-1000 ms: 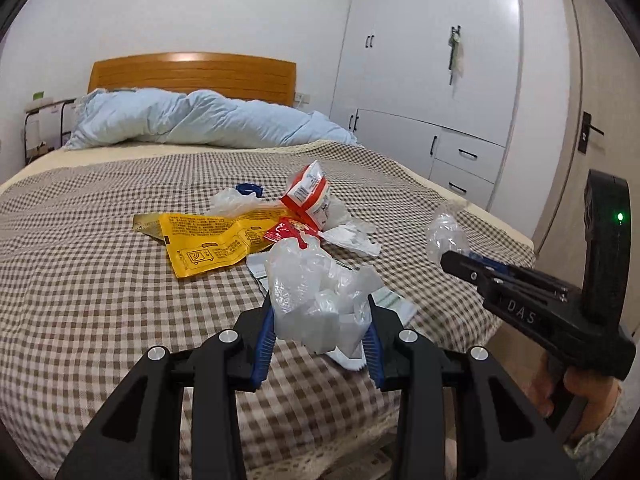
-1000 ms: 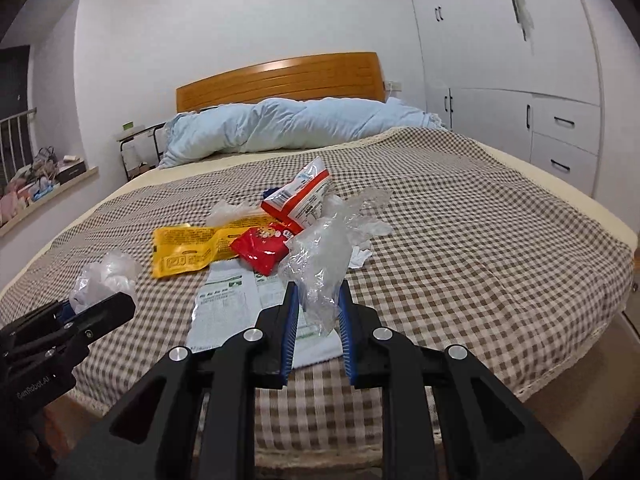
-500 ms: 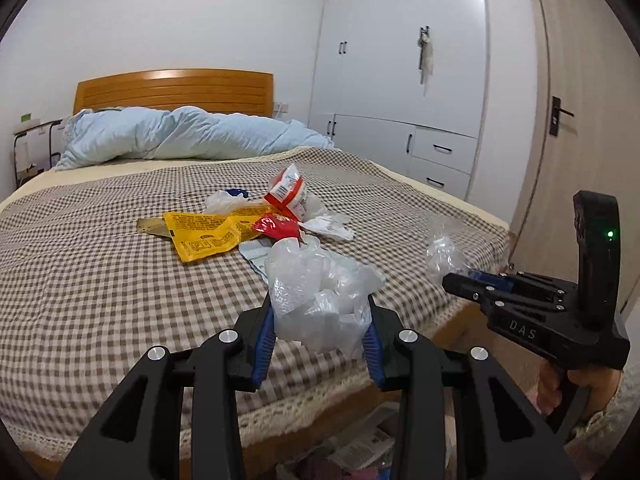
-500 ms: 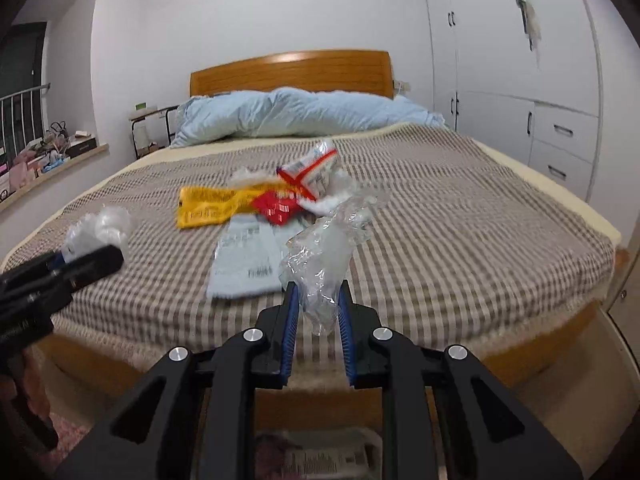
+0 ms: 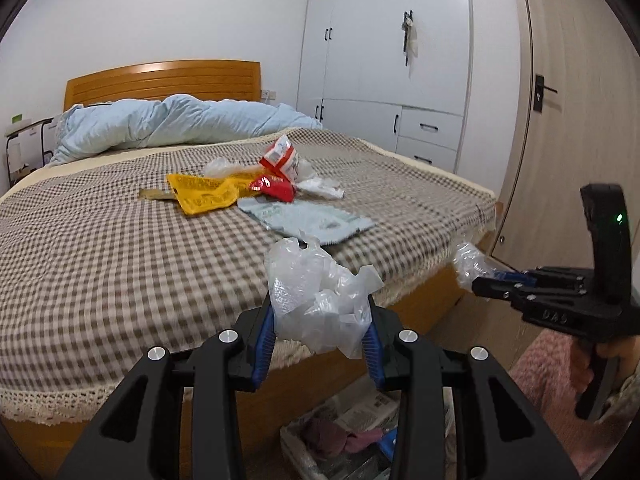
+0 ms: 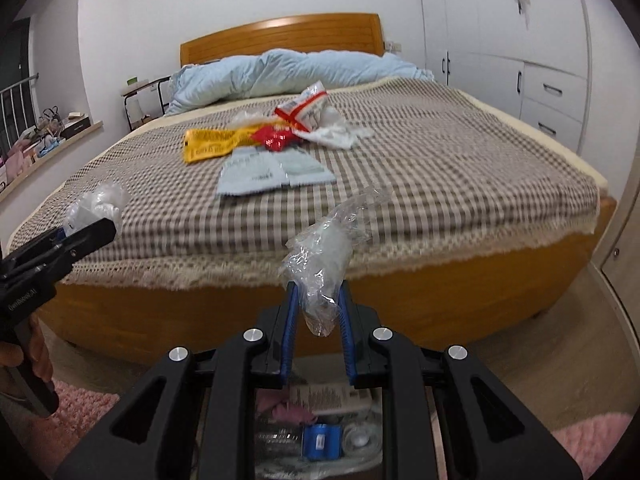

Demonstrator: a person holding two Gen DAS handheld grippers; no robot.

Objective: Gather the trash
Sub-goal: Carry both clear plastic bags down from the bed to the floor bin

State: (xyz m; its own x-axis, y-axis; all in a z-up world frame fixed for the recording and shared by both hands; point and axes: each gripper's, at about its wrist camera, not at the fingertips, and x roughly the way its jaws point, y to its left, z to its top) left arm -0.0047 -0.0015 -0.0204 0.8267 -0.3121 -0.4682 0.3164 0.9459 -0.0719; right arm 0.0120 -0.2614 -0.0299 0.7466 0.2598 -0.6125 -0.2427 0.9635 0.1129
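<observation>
My left gripper pinches crumpled clear plastic, my right gripper a cellophane wrapper; the trash bin lies directly below both.

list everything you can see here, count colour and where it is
bed: 1, brown checked cover, wooden frame, centre
duvet: 1, pale blue, bunched at headboard
yellow wrapper: 1, on bed
red packet: 1, beside yellow wrapper
red-and-white bag: 1, behind red packet
pale printed sheets: pale blue, near bed's foot
wardrobe: 1, white, right wall
bin of trash: 1, on floor below grippers
crumpled plastic bag: 1, clear-white, in left gripper
clear plastic wrap: 1, in right gripper
</observation>
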